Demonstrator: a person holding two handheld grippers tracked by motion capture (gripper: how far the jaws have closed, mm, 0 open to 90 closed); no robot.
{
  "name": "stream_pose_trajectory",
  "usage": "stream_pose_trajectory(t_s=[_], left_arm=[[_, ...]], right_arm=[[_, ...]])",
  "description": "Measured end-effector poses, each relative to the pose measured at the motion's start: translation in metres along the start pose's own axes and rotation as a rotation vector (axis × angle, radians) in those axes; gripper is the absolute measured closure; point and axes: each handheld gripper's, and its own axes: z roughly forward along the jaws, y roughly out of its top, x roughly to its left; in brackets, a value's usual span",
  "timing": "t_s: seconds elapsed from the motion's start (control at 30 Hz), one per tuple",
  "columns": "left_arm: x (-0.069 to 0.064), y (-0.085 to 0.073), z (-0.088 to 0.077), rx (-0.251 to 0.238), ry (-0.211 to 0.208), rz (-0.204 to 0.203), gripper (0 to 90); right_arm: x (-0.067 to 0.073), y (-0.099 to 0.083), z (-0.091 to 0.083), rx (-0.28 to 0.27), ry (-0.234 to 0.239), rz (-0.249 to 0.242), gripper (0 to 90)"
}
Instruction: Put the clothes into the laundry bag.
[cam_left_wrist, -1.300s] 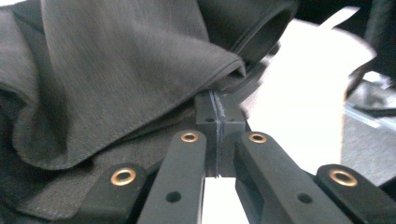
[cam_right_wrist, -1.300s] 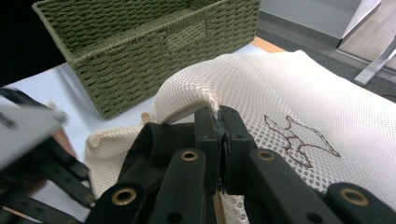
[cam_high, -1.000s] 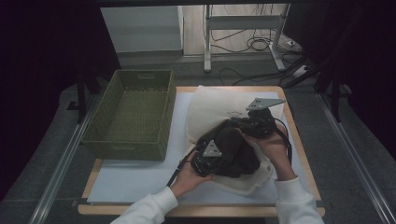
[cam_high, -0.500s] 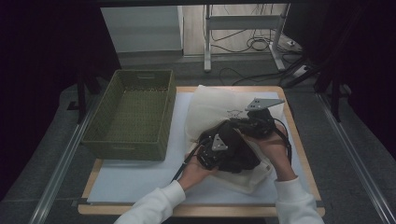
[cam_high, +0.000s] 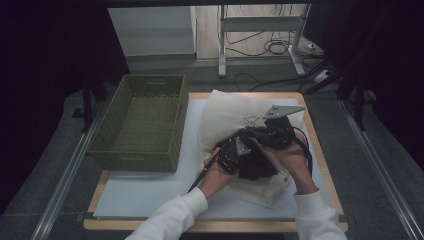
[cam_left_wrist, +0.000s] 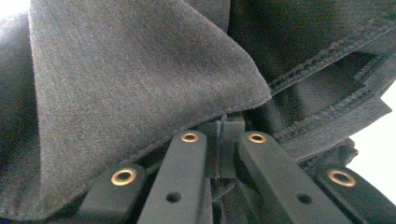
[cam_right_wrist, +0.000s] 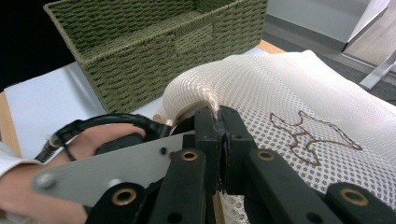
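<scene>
A white mesh bag (cam_high: 231, 113) with a stitched bird outline lies on the table's right half. A dark grey garment (cam_high: 256, 166) is bunched at the bag's near end. My left gripper (cam_high: 238, 150) is pressed into this garment; in the left gripper view its jaws (cam_left_wrist: 227, 123) are shut, with the dark garment (cam_left_wrist: 130, 79) folded over and caught at the tips. My right gripper (cam_high: 271, 131) sits just behind it. The right gripper view has the gripper (cam_right_wrist: 218, 115) shut on the raised rim of the mesh bag (cam_right_wrist: 299, 93).
A green woven basket (cam_high: 141, 120) stands with nothing inside on the left half, also close ahead in the right gripper view as the basket (cam_right_wrist: 154, 42). A pale mat (cam_high: 150, 192) covers the wooden table. Cables and a metal stand lie on the floor beyond.
My left gripper has moved away from the person and right with the dark garment, closer to my right gripper, which has stayed holding the bag's rim.
</scene>
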Motion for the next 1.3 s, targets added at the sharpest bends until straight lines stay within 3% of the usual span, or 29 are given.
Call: stream_pose_trajectory(t_s=[0.17,0.2,0.47,0.73,0.9,0.97,1.13,1.17,1.3], left_arm=[[0.005,0.005,0.008,-0.001,0.019,-0.001,90.0],[0.004,0.006,0.011,-0.004,0.014,-0.018,90.0],[0.005,0.011,0.020,-0.022,0.014,-0.029,90.0],[0.000,-0.001,-0.010,-0.062,-0.088,-0.008,90.0],[-0.007,-0.013,-0.026,-0.042,-0.144,0.039,90.0],[-0.008,-0.017,-0.026,-0.030,-0.161,0.037,90.0],[-0.007,-0.022,-0.009,0.015,-0.140,0.044,90.0],[-0.007,-0.022,-0.002,0.030,-0.113,0.056,90.0],[-0.004,-0.022,0.015,0.058,-0.068,0.049,90.0]], right_arm=[[0.001,0.001,0.000,-0.004,0.006,-0.002,87.6],[0.002,0.001,0.000,-0.005,0.006,-0.003,87.6],[0.001,0.001,-0.001,-0.012,0.008,0.002,87.6],[-0.005,-0.001,-0.003,-0.023,0.005,0.020,87.5],[-0.006,-0.002,-0.002,-0.019,0.003,0.025,87.5],[-0.005,-0.002,-0.001,-0.017,0.002,0.024,87.5],[-0.004,-0.002,0.001,-0.012,0.002,0.024,87.5],[-0.004,-0.002,0.001,-0.012,0.002,0.023,87.5],[-0.004,-0.002,0.001,-0.013,0.003,0.021,87.5]])
